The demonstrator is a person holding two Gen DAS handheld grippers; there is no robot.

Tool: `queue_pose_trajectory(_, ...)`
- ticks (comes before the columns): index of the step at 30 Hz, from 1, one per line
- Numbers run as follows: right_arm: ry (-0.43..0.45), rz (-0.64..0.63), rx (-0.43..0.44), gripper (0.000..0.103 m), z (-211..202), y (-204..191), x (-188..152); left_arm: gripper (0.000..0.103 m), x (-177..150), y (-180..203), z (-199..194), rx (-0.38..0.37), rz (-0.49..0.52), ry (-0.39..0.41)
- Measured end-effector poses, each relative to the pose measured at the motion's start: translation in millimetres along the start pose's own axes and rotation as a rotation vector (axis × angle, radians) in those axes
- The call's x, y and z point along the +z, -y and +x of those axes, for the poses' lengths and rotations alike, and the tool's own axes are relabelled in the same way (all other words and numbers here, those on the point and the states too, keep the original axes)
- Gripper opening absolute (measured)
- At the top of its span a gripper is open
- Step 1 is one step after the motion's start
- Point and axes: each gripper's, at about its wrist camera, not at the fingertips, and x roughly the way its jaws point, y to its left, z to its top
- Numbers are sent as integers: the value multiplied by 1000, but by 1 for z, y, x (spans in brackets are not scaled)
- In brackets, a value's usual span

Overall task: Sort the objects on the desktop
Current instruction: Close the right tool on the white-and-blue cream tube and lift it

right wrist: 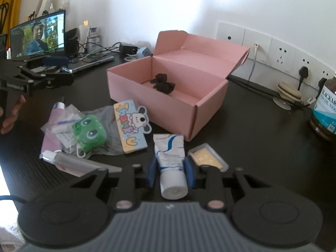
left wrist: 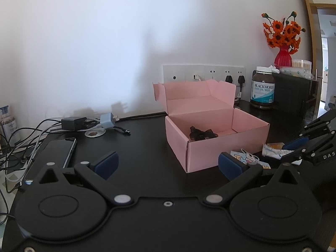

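Tabletop (right wrist: 262,126): dark, pink box (right wrist: 168,96) open.
Right tool (right wrist: 171,171): I pinch the white tube (right wrist: 171,163).
Left tool (left wrist: 167,163): spread, empty.
Next: lift tube into box.

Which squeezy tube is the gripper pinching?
The white tube with the blue swirl, between the right gripper's blue pads. The clear tube with the white cap lies untouched, to its left.

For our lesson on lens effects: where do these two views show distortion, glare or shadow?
Left wrist view: the socket strip bows, soft shadows fall on the wall. Right wrist view: the wall is overexposed and the pink box looks slightly soft.
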Motion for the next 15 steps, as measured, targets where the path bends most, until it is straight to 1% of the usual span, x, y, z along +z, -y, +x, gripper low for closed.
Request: queue_pose_trajectory(15, 29, -6, -5, 27, -18, -5, 3, 103, -1, 1, -4, -16, 2, 14)
